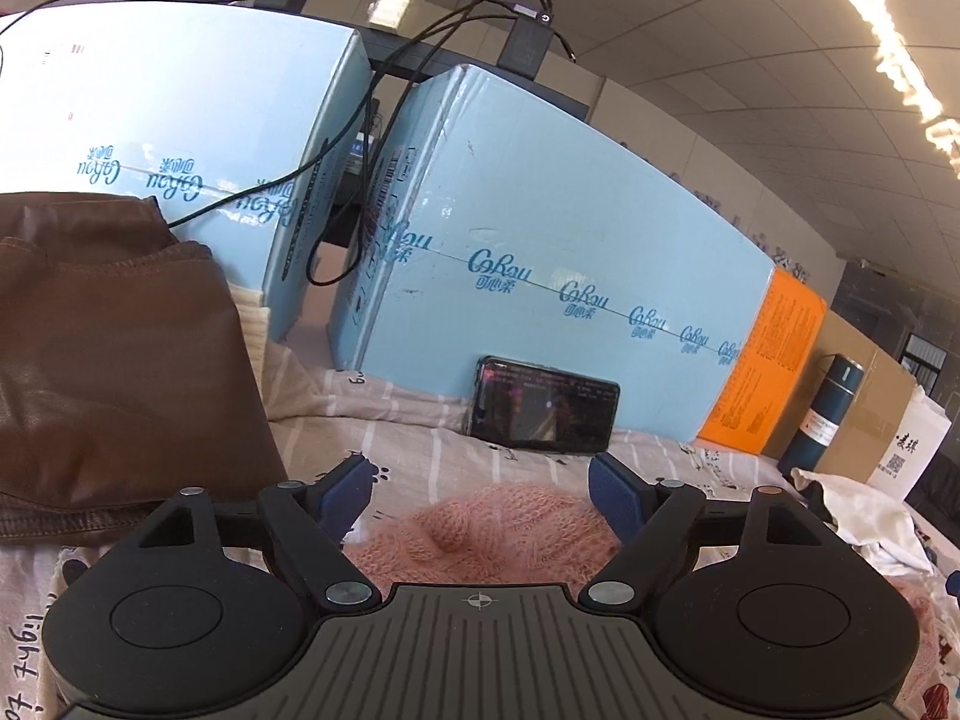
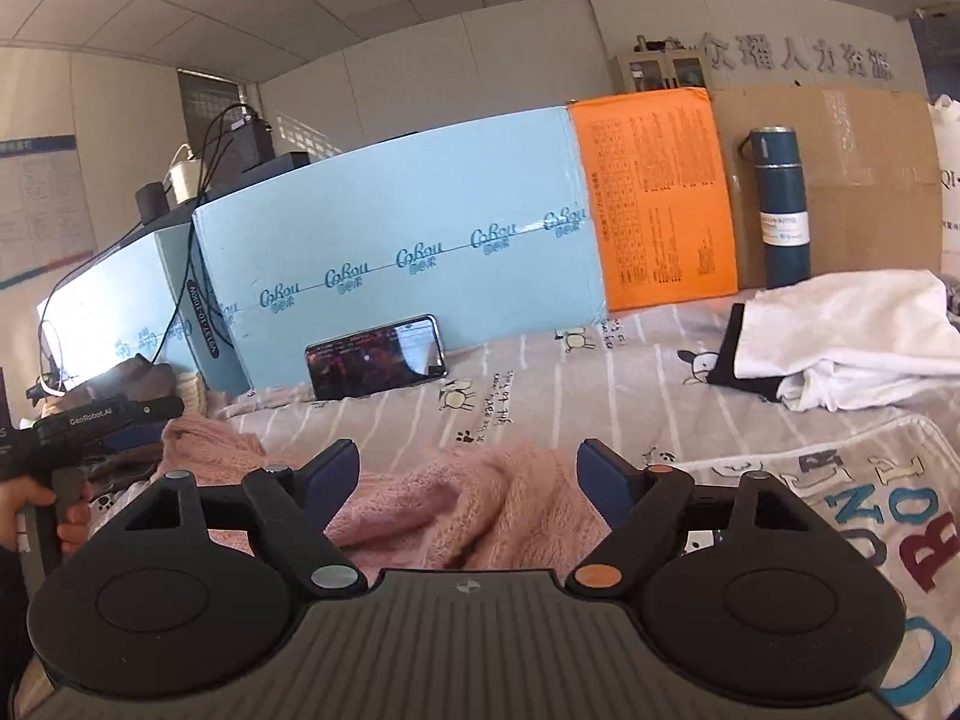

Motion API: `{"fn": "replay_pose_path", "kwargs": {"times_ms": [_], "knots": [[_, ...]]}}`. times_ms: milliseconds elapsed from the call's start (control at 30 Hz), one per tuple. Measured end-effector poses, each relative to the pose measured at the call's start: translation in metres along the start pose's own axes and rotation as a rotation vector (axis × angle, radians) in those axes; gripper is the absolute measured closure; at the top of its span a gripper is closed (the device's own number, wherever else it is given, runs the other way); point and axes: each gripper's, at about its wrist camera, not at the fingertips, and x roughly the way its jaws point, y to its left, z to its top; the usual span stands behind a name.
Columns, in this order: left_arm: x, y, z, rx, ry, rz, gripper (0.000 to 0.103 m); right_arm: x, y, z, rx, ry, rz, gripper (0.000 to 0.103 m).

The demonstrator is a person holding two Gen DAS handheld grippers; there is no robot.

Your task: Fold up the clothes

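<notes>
Left gripper (image 1: 480, 495) and right gripper (image 2: 468, 483), each with jaws spread wide and holding nothing, poised over a pink knitted sweater (image 2: 456, 504) that lies rumpled on the near part of a bed sheet (image 2: 540, 396) printed with stripes and cartoon animals. In the right wrist view the left gripper appears at the far left edge, over the sweater's left end. A folded brown leather garment (image 1: 114, 372) rests at the left of the sweater, and a white garment with black trim (image 2: 840, 342) lies crumpled at the right, well apart from it.

Along the far side stand two closed light-blue cartons (image 1: 558, 252) (contents not visible), then an orange panel (image 2: 654, 192) and a brown cardboard box (image 2: 852, 180), also shut. A dark blue flask (image 2: 780, 204) stands upright before the cardboard box. A phone (image 2: 375, 354) leans, screen lit, against the nearer blue carton. Black cables (image 1: 384, 120) trail over the cartons' tops.
</notes>
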Motion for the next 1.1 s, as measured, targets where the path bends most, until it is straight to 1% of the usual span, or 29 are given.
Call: {"fn": "replay_pose_path", "kwargs": {"times_ms": [133,200,233,267,333,433,500,567,733,800,833,867,933,1000,1033,1067,1100], "knots": [[0.005,0.006,-0.001,-0.026,0.038,0.004,0.020,0.019,0.024,0.012,-0.265,0.072,0.070,0.010],[0.008,0.009,-0.002,-0.041,0.063,0.000,0.020,0.038,0.034,0.012,-0.392,0.167,0.117,0.010],[0.009,0.011,-0.003,-0.049,0.074,-0.006,0.020,0.048,0.035,0.012,-0.434,0.204,0.142,0.010],[0.011,0.012,-0.004,-0.058,0.086,-0.012,0.019,0.058,0.034,0.013,-0.461,0.235,0.141,0.010],[0.015,0.014,-0.006,-0.073,0.117,-0.025,0.018,0.079,0.027,0.015,-0.475,0.292,0.086,0.010],[0.022,0.017,-0.010,-0.090,0.160,-0.025,0.017,0.109,0.003,0.017,-0.368,0.361,0.059,0.010],[0.026,0.018,-0.012,-0.099,0.180,-0.020,0.016,0.120,-0.014,0.016,-0.236,0.386,0.082,0.010],[0.025,0.025,-0.011,-0.146,0.180,-0.016,0.016,0.130,-0.029,0.015,-0.111,0.406,0.102,0.011],[0.020,0.045,-0.006,-0.306,0.175,0.000,0.016,0.132,-0.045,0.005,0.055,0.372,0.115,0.018],[0.026,0.047,-0.009,-0.313,0.220,0.027,0.016,0.130,-0.051,0.003,0.115,0.349,0.111,0.024],[0.029,0.048,-0.011,-0.317,0.243,0.041,0.016,0.129,-0.054,0.002,0.145,0.338,0.110,0.025],[0.032,0.048,-0.012,-0.311,0.260,0.054,0.016,0.128,-0.057,0.000,0.175,0.326,0.108,0.027],[0.034,0.034,-0.014,-0.224,0.253,0.066,0.017,0.127,-0.062,-0.002,0.233,0.304,0.103,0.034],[0.036,0.023,-0.018,-0.152,0.249,0.062,0.018,0.124,-0.067,-0.003,0.280,0.278,0.088,0.047],[0.037,0.018,-0.021,-0.115,0.245,0.065,0.022,0.123,-0.069,0.000,0.290,0.258,0.085,0.050],[0.038,0.013,-0.023,-0.080,0.242,0.077,0.037,0.122,-0.070,0.004,0.300,0.238,0.082,0.054],[0.039,0.009,-0.024,-0.048,0.238,0.085,0.045,0.121,-0.071,0.007,0.311,0.218,0.079,0.057]]}}
